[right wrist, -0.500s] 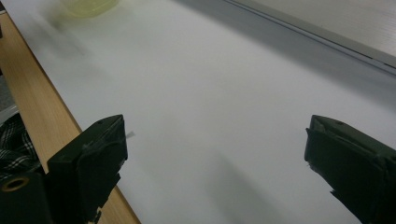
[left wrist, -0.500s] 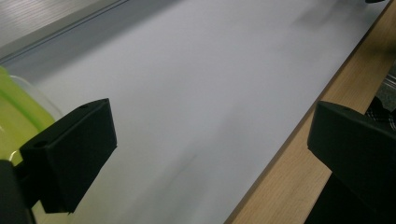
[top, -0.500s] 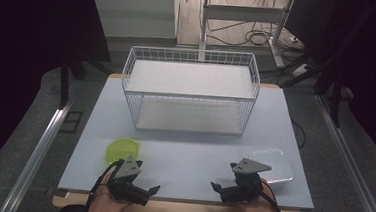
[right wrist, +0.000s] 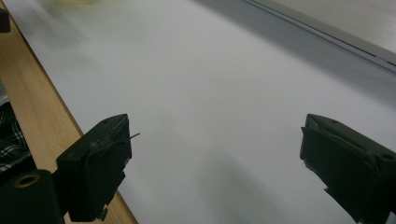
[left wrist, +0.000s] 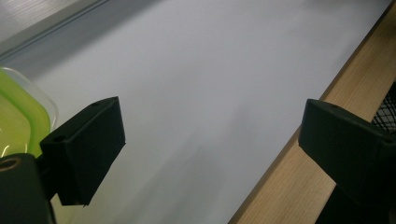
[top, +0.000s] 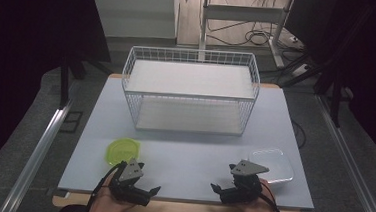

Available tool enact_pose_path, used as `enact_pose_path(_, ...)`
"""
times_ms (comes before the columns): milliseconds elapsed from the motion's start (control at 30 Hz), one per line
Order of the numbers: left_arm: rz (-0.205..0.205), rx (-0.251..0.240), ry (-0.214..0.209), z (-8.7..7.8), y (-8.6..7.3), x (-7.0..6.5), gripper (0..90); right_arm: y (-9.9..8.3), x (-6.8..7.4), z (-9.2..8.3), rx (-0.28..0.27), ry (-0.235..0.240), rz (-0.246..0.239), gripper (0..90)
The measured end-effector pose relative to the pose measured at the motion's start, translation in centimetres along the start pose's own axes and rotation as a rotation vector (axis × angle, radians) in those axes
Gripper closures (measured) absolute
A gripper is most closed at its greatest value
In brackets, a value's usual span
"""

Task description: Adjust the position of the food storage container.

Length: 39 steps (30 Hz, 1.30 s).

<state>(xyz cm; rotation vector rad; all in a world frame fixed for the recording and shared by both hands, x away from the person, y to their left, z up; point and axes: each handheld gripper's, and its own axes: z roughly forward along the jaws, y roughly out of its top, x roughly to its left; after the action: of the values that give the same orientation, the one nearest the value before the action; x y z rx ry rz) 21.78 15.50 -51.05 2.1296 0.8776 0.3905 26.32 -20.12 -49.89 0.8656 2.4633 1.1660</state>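
Observation:
My left gripper (top: 149,179) rests at the near left edge of the table, jaws open and pointing right, with nothing between them. In the left gripper view its jaws (left wrist: 210,126) stand wide over the bare pale mat, and a lime-green lid (left wrist: 18,116) lies just beyond one jaw. The same green lid (top: 122,150) lies flat just behind that gripper. My right gripper (top: 222,177) sits at the near right edge, open and empty, pointing left. Its own view shows the jaws (right wrist: 215,144) spread over the mat. A clear plastic container (top: 272,165) lies right beside it.
A white wire basket (top: 189,93) with two levels stands at the back middle of the pale mat (top: 188,151). The table's wooden front edge (top: 184,209) runs just under both grippers. Metal rails flank the table left and right.

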Motion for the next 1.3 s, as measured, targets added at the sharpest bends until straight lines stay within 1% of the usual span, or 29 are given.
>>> enact_pose_path(100, 0.007, -0.010, 0.003, -0.1, 0.0, 0.0, 8.3, 0.1, 0.0, -0.2, -0.011, -0.002, 0.000, 11.5)
enact_pose_path(200, 0.010, -0.019, -0.003, -0.3, -0.1, 0.1, 12.4, 0.1, 0.0, -0.3, -0.016, -0.007, 0.004, 15.7)
enact_pose_path(233, 0.010, -0.019, -0.003, -0.3, -0.1, 0.1, 12.9, 0.1, 0.0, -0.3, -0.016, -0.007, 0.004, 15.7)
enact_pose_path(267, 0.000, -0.027, -0.009, -0.3, -0.1, 0.2, 13.6, 0.2, 0.1, -0.4, -0.018, -0.010, 0.007, 18.8)
enact_pose_path(300, 0.000, -0.027, -0.009, -0.3, -0.1, 0.2, 14.6, 0.2, 0.1, -0.4, -0.018, -0.010, 0.007, 18.8)
enact_pose_path(333, -0.003, -0.033, -0.013, -0.4, -0.1, 0.2, 14.6, 0.2, 0.1, -0.5, -0.017, -0.011, 0.010, 21.3)
enact_pose_path(367, -0.005, -0.036, -0.014, -0.4, -0.1, 0.2, 16.4, 0.2, 0.1, -0.6, -0.013, -0.004, 0.016, 24.8)
enact_pose_path(400, -0.006, -0.038, -0.015, -0.5, -0.1, 0.2, 17.4, 0.3, 0.1, -0.6, -0.011, 0.000, 0.017, 26.3)
enact_pose_path(433, -0.016, -0.050, -0.022, -0.6, 0.0, 0.3, 21.2, 0.3, 0.2, -0.7, -0.007, 0.005, 0.017, 30.3)
enact_pose_path(467, -0.016, -0.050, -0.022, -0.6, 0.0, 0.3, 23.3, 0.3, 0.2, -0.7, -0.007, 0.005, 0.017, 30.3)
enact_pose_path(500, -0.037, -0.058, -0.037, -0.7, 0.1, 0.5, 26.6, 0.3, 0.3, -0.7, -0.002, 0.005, 0.012, 32.5)
enact_pose_path(533, -0.037, -0.058, -0.037, -0.7, 0.1, 0.5, 30.6, 0.3, 0.3, -0.7, -0.002, 0.005, 0.012, 32.5)
enact_pose_path(567, -0.045, -0.064, -0.045, -0.7, 0.2, 0.6, 30.6, 0.3, 0.3, -0.7, 0.001, 0.004, 0.009, 33.4)
enact_pose_path(600, -0.050, -0.067, -0.048, -0.7, 0.3, 0.7, 38.8, 0.3, 0.4, -0.6, 0.008, 0.006, 0.006, 34.7)
enact_pose_path(667, -0.040, -0.062, -0.031, -0.5, 0.6, 0.8, 46.8, 0.4, 0.5, -0.6, 0.008, 0.006, 0.004, 35.4)
enact_pose_path(733, -0.032, -0.065, -0.026, -0.4, 0.8, 1.1, 58.5, 0.4, 0.5, -0.6, 0.010, 0.003, 0.003, 35.9)
enact_pose_path(800, -0.040, -0.079, -0.027, -0.4, 1.0, 1.6, 71.1, 0.4, 0.5, -0.6, 0.011, 0.007, -0.001, 37.4)
enact_pose_path(833, -0.043, -0.088, -0.018, -0.5, 1.1, 1.9, 75.9, 0.4, 0.5, -0.6, 0.011, 0.007, -0.002, 37.9)
enact_pose_path(900, -0.049, -0.096, 0.015, -0.7, 1.4, 2.6, 83.6, 0.4, 0.5, -0.7, 0.008, 0.006, -0.006, 39.1)
enact_pose_path(933, -0.049, -0.096, 0.015, -0.7, 1.4, 2.6, 86.5, 0.4, 0.5, -0.7, 0.008, 0.006, -0.006, 39.1)
enact_pose_path(967, -0.073, -0.099, 0.038, -0.7, 1.6, 3.5, 88.7, 0.4, 0.5, -0.6, 0.009, 0.006, -0.008, 39.9)
enact_pose_path(1000, -0.073, -0.099, 0.038, -0.7, 1.6, 3.5, 89.5, 0.4, 0.5, -0.6, 0.009, 0.006, -0.008, 39.9)
enact_pose_path(1033, -0.116, -0.101, 0.049, -0.5, 1.9, 4.2, 89.5, 0.4, 0.5, -0.5, 0.019, 0.002, -0.008, 40.3)
enact_pose_path(1067, -0.116, -0.101, 0.049, -0.5, 1.9, 4.2, 89.6, 0.4, 0.5, -0.5, 0.019, 0.002, -0.008, 40.3)
enact_pose_path(1133, -0.136, -0.106, 0.059, -0.2, 2.1, 4.6, 89.6, 0.3, 0.4, -0.4, 0.029, -0.001, -0.008, 40.7)
enact_pose_path(1233, -0.151, -0.095, 0.084, 0.3, 2.3, 5.1, 89.6, 0.3, 0.4, -0.4, 0.027, -0.001, -0.006, 41.2)
enact_pose_path(1267, -0.156, -0.088, 0.097, 0.4, 2.4, 5.2, 89.6, 0.3, 0.4, -0.4, 0.027, -0.001, -0.006, 41.2)
enact_pose_path(1300, -0.170, -0.080, 0.116, 0.6, 2.3, 5.7, 89.6, 0.4, 0.5, -0.5, 0.024, -0.002, -0.006, 41.5)
